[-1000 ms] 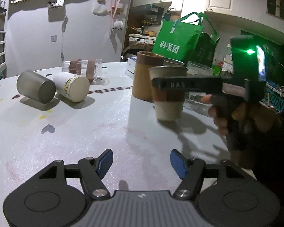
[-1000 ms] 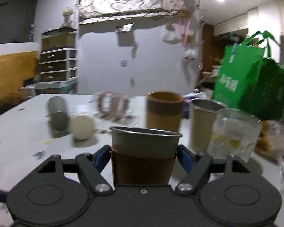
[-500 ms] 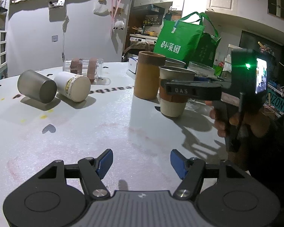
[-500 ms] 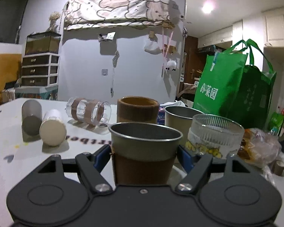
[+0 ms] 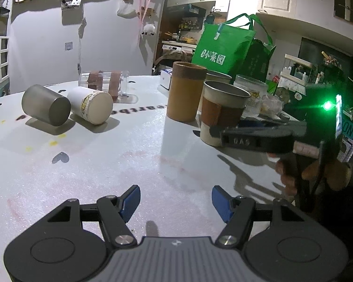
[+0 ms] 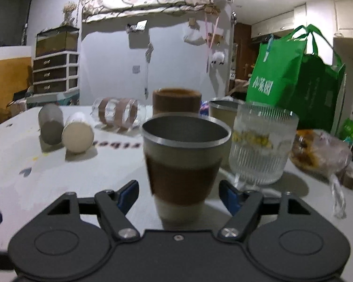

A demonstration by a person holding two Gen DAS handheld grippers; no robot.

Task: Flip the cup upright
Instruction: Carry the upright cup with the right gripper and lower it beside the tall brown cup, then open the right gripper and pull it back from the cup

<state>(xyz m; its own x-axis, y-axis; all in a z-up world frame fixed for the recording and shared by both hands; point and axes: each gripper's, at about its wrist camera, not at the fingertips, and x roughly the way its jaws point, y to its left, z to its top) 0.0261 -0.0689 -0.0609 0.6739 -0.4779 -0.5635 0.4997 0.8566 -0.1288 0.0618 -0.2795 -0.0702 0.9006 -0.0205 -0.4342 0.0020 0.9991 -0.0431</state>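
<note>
A metal cup with a brown sleeve (image 6: 184, 162) stands upright on the white table (image 6: 58, 183), just beyond my open right gripper (image 6: 178, 196); its blue fingertips (image 6: 129, 193) are apart from the cup. The cup also shows in the left wrist view (image 5: 221, 112), with the right gripper (image 5: 256, 138) low beside it. My left gripper (image 5: 175, 202) is open and empty over the near table. A grey metal cup (image 5: 46, 104), a white cup (image 5: 91, 104) and a clear glass with brown bands (image 5: 104, 84) lie on their sides at the far left.
An upright brown tumbler (image 5: 186, 91), another metal cup (image 5: 217, 77) and a ribbed glass (image 6: 262, 145) stand behind the sleeved cup. A green bag (image 5: 226, 47) and a plastic food bag (image 6: 317, 150) sit at the right. The table edge (image 5: 280, 110) is near the right.
The right gripper carried the sleeved cup down onto the table, let go of it, opened and drew back a little. The left gripper has hardly moved.
</note>
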